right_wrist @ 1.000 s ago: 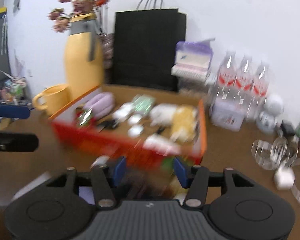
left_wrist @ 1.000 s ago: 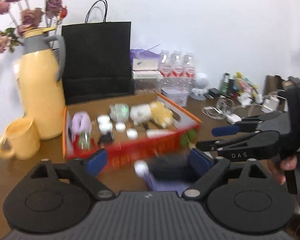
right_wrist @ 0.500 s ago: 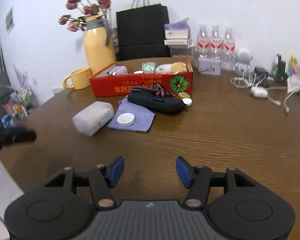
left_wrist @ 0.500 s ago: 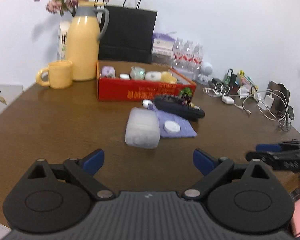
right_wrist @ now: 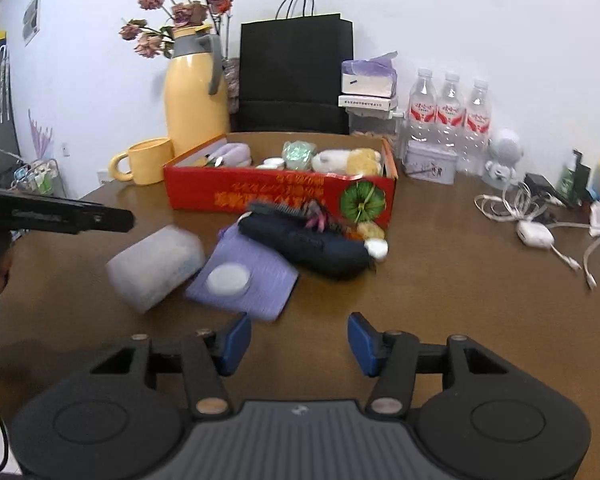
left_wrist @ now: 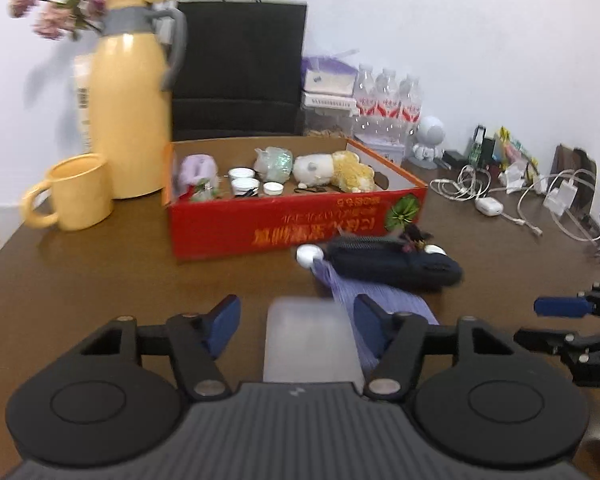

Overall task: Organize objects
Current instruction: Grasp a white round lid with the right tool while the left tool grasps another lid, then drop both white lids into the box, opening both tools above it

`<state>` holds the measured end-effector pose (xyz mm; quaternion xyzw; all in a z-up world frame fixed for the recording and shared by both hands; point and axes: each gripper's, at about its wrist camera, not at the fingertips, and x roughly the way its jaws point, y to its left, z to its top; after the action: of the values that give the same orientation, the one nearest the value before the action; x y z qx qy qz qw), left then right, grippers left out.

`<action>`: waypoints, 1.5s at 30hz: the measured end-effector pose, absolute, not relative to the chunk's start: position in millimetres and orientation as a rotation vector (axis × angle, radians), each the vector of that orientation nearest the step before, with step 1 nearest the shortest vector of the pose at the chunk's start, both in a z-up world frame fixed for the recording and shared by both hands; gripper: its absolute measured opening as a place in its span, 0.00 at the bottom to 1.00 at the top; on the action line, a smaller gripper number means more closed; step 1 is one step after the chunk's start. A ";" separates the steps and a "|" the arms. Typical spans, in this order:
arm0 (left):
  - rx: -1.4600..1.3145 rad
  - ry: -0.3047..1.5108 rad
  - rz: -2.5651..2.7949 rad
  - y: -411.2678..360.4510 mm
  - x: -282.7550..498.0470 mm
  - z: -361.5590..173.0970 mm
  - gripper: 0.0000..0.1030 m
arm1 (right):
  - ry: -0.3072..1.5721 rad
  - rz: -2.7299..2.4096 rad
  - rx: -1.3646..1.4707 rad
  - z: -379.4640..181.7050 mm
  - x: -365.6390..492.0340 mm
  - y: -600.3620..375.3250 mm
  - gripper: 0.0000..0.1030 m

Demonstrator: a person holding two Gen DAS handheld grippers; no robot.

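A white wall backs my brown desk (right_wrist: 440,300), crowded along the rear. Largest of the loose things is the red box (left_wrist: 296,220), already holding small items. In front of it lie a dark pouch (right_wrist: 320,244), a purple cloth (right_wrist: 248,280) carrying a white lid (right_wrist: 228,278), and a frosted tub (left_wrist: 310,342). My left gripper (left_wrist: 296,330) straddles that tub, jaws closing, pads not yet pressing. It looks light, stiff and smooth, likely slippery; I would pinch its long flat sides at mid-length. My right gripper (right_wrist: 296,338) hovers over bare desk, jaws closing on nothing.
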<state>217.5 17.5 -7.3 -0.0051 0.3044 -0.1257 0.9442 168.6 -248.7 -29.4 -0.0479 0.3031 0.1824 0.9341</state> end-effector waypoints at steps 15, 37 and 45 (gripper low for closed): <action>-0.018 0.816 -0.308 -11.2 374.2 -48.7 0.39 | 0.728 0.317 -0.057 -67.9 343.6 -258.3 0.36; -0.100 0.592 -0.223 23.6 257.1 18.1 0.04 | 0.529 0.280 -0.068 -30.7 249.3 -271.8 0.26; -0.159 0.556 -0.207 34.5 137.8 23.3 0.04 | 0.472 0.394 0.003 -18.8 138.8 -267.8 0.27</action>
<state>137.8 34.5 23.3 -0.0784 0.2737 -0.1016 0.9532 138.8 -267.8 -18.8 0.0016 0.2322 0.1937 0.9532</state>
